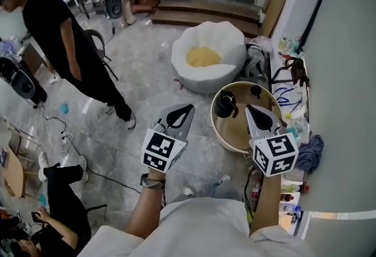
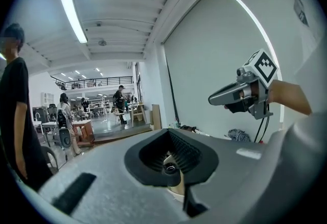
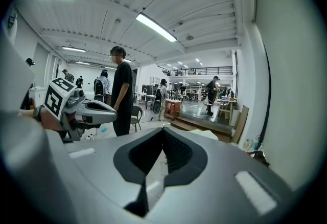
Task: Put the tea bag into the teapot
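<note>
A black teapot stands on a round tan table by the wall, with a small black piece behind it. I cannot make out a tea bag in any view. My left gripper hovers left of the table over the floor, its jaws shut with nothing between them. My right gripper hangs over the table just right of the teapot, also shut and empty. In the left gripper view the right gripper shows at the right. In the right gripper view the left gripper shows at the left.
A white beanbag chair with a yellow cushion sits beyond the table. Cables, bottles and a blue cloth lie along the wall at the right. A person in black stands at the left; another sits at the lower left.
</note>
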The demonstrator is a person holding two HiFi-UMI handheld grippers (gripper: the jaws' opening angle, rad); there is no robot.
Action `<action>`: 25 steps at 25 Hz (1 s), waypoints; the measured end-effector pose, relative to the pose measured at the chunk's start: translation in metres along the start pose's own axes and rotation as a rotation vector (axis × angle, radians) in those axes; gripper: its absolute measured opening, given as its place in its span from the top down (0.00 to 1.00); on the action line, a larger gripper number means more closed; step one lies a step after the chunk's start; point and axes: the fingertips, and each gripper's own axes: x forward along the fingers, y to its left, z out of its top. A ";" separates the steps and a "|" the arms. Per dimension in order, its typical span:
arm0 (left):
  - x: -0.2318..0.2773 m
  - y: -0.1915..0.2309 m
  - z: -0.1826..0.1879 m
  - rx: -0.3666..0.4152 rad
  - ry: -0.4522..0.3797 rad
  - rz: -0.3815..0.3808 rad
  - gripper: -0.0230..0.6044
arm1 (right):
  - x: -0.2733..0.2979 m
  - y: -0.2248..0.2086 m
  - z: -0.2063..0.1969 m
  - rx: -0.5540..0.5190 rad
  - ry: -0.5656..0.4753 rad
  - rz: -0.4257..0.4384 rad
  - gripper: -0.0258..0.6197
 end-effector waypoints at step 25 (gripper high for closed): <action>-0.039 -0.158 0.055 0.035 -0.035 0.085 0.96 | -0.168 -0.028 -0.010 -0.088 -0.046 0.054 0.95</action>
